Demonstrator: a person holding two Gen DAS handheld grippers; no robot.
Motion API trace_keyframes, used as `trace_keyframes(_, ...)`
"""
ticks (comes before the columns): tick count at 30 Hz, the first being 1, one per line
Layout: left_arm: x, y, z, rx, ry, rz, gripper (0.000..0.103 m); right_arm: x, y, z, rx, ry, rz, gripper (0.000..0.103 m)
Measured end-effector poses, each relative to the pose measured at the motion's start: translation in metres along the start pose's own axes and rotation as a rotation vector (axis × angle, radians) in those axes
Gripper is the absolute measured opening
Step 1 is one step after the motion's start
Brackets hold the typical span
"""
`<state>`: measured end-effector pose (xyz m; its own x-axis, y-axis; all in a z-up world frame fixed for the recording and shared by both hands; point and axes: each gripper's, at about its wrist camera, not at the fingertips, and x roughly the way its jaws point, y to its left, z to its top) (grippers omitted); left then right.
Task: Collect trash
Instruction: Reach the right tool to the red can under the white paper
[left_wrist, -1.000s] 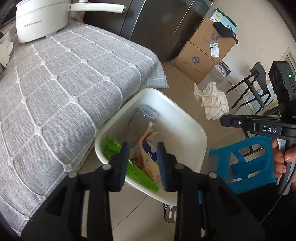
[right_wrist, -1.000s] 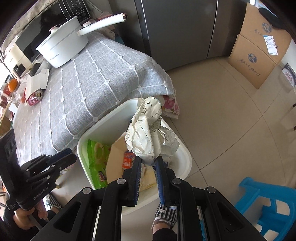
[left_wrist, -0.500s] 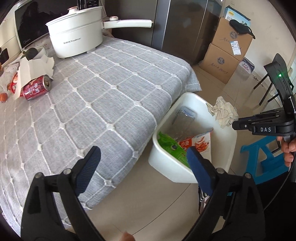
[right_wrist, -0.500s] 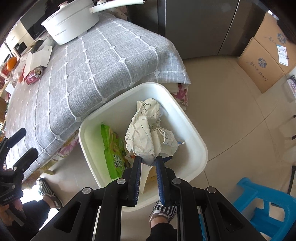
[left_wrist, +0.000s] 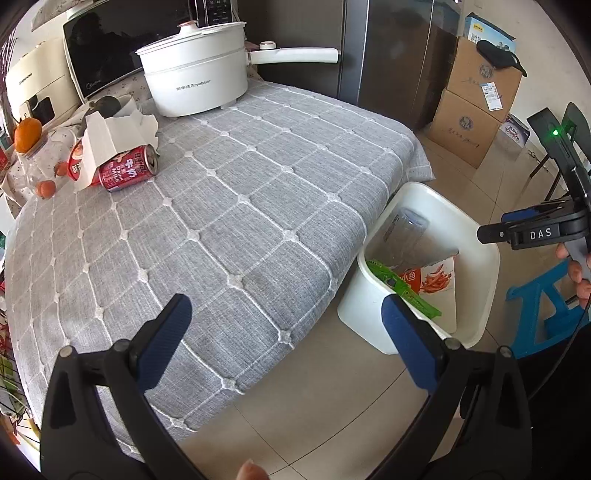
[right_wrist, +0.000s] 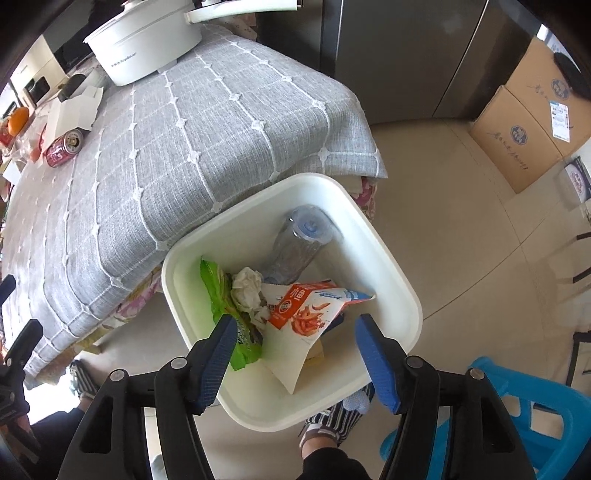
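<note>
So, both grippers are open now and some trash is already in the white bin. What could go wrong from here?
1. The red can lies on its side by the folded paper; it may roll when the left gripper closes on it.
2. The white bin stands tight against the hanging tablecloth; an arm could snag the cloth and drag things.
3. The snack bag stands high in the bin, so later trash may slide out.

Left wrist camera looking forward and down from low beside the worktop, facing its grey cloth, right wrist camera looking steeply down from close above the white bin, both views sharing bin, worktop corner and white pot
</note>
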<state>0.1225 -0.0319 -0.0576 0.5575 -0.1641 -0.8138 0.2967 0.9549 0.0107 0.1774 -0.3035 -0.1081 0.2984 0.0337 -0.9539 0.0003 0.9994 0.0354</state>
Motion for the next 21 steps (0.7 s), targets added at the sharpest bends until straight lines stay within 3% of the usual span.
trace_keyframes(10, -0.007, 0.024, -0.003, -0.036, -0.016, 0.042, 0.102, -0.003, 0.018, 0.009, 0.0, -0.014, 0.018, 0.069)
trace_keyframes(21, -0.016, 0.102, -0.008, -0.153, -0.044, 0.151, 0.102, -0.016, 0.085, 0.032, -0.096, -0.123, 0.087, 0.078)
